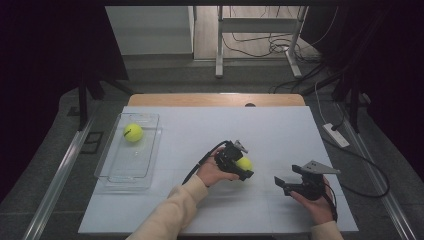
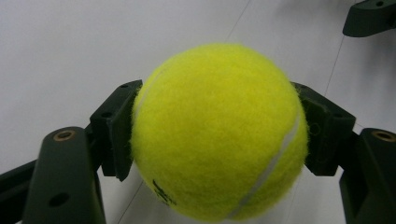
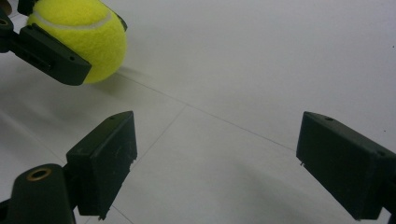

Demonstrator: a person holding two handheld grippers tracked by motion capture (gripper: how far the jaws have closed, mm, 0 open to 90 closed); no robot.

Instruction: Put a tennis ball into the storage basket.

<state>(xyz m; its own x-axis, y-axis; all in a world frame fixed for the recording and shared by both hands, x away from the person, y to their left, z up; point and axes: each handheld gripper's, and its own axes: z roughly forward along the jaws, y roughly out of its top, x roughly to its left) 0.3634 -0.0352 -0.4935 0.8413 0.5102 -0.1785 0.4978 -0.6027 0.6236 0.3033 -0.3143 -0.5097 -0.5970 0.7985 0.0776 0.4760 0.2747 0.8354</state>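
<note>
A yellow tennis ball (image 1: 245,163) sits between the jaws of my left gripper (image 1: 243,161) near the middle of the white table (image 1: 280,130). In the left gripper view both black pads (image 2: 116,135) press against the sides of the ball (image 2: 217,130), so this gripper is shut on it. The right gripper view has the held ball (image 3: 88,42) low at the table surface; I cannot tell whether it touches. My right gripper (image 1: 285,176) is to the right of it, with its jaws wide apart (image 3: 219,158) over bare table.
A clear plastic tray (image 1: 127,172) lies at the table's left side with a second tennis ball (image 1: 133,132) at its far end. Beyond the far edge stand a metal frame and loose cables on the floor.
</note>
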